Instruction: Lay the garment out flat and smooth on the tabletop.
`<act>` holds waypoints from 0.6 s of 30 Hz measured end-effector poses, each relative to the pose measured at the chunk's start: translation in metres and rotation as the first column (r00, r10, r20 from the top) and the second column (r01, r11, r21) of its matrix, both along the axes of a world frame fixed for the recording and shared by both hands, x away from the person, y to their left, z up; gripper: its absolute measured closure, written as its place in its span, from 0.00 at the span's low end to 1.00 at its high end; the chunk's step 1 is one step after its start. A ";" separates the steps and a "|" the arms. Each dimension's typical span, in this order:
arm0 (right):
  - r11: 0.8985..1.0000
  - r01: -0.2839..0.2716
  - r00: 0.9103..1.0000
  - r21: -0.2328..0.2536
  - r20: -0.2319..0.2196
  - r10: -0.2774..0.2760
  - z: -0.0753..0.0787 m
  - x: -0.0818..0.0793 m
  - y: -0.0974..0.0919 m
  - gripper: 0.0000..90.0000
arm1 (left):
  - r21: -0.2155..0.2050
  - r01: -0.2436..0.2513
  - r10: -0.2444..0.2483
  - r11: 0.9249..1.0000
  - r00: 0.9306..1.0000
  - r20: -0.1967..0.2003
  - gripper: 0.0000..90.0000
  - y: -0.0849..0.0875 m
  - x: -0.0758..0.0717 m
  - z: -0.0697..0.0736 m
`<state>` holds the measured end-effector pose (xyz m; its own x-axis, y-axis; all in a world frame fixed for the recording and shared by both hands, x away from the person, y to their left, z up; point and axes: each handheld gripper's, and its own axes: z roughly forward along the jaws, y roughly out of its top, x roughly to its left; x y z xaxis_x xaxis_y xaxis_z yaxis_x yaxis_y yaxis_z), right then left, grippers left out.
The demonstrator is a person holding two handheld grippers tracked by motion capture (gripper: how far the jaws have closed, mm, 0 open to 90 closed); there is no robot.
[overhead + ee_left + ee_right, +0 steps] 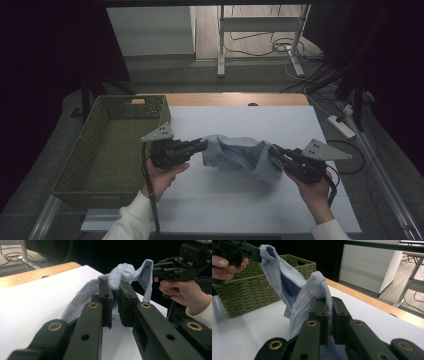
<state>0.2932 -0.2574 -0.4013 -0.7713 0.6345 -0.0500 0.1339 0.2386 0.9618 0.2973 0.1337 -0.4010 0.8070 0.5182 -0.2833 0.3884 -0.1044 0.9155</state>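
Note:
A pale blue knitted garment [239,156] hangs crumpled between my two grippers above the white table [235,205]. My left gripper [202,144] is shut on the garment's left end; its jaws pinch a bunched fold [117,281] in the left gripper view. At the garment's right end my right gripper [274,151] is shut on the cloth [317,292], which drapes over its jaws. In the left gripper view the right gripper [156,270] shows at the far side of the cloth. The left gripper [255,255] appears at the top left of the right gripper view.
A green woven basket [90,145] stands at the table's left side, close to my left hand. A wooden strip [235,99] runs along the table's far edge. A power strip [342,126] and cables lie off the right edge.

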 end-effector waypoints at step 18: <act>0.997 -0.042 0.999 0.063 0.037 0.040 0.022 0.007 0.013 0.94 | -0.043 -0.032 0.033 0.999 0.999 0.024 0.91 0.016 -0.004 0.016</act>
